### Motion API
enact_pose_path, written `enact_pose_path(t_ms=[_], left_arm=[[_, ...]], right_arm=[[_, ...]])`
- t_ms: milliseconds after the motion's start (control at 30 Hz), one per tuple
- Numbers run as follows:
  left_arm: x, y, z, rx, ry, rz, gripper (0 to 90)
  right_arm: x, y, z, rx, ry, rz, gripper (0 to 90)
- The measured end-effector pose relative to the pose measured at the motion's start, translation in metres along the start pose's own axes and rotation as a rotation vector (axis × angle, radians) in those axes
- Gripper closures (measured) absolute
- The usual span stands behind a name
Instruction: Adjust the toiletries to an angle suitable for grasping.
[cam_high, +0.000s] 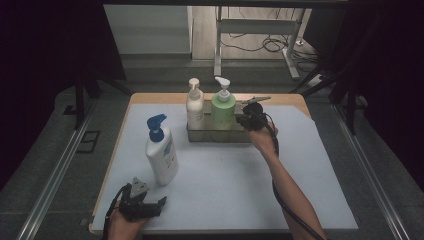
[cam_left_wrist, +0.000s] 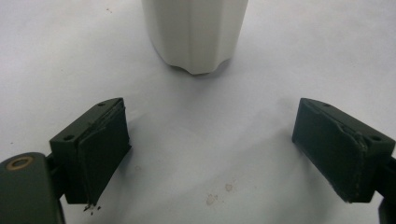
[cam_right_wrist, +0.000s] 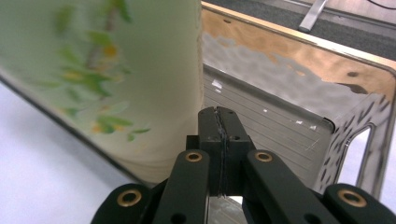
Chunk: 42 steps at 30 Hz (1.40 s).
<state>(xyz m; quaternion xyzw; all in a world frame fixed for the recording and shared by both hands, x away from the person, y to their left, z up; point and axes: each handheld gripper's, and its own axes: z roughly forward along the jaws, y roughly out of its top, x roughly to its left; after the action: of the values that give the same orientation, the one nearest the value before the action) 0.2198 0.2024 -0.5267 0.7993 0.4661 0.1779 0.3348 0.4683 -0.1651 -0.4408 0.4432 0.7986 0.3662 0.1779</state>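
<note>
A tall white bottle with a blue pump (cam_high: 161, 155) stands on the white mat at the left. Its base (cam_left_wrist: 194, 32) shows just ahead of my left gripper (cam_left_wrist: 210, 140), whose jaws stand wide apart with nothing between them. That left gripper (cam_high: 150, 196) rests near the table's front left edge. A green pump bottle (cam_high: 223, 110) and a white pump bottle (cam_high: 194, 107) stand in a metal tray (cam_high: 220, 136). My right gripper (cam_high: 248, 116) is at the tray's right part, beside the green bottle (cam_right_wrist: 107, 79). The right gripper (cam_right_wrist: 219, 126) has its jaws pressed together with nothing seen between them.
The tray's shiny back wall (cam_right_wrist: 289, 79) and a side wall with a handle cut-out rise just past the right gripper. The white mat (cam_high: 225, 185) covers the wooden table. A black cable trails along the right forearm. Table legs and cables lie on the floor beyond.
</note>
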Motion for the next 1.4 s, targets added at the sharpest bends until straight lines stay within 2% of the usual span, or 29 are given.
enact_pose_path(t_ms=[233, 467, 933, 1400], left_arm=[[0.000, 0.000, 0.000, 0.000, 0.000, 0.000, 10.5], [0.000, 0.000, 0.000, 0.000, -0.001, -0.002, 10.6], [0.000, 0.000, 0.000, 0.000, -0.001, -0.002, 10.5], [0.000, 0.000, 0.000, 0.002, -0.002, -0.002, 10.5]], right_arm=[[0.000, 0.003, 0.012, 0.007, 0.003, 0.020, 89.3], [-0.001, 0.003, 0.016, 0.014, 0.024, 0.067, 89.4], [0.016, 0.006, 0.024, 0.016, 0.059, 0.044, 89.4], [0.022, 0.006, 0.023, 0.021, 0.031, 0.026, 89.7]])
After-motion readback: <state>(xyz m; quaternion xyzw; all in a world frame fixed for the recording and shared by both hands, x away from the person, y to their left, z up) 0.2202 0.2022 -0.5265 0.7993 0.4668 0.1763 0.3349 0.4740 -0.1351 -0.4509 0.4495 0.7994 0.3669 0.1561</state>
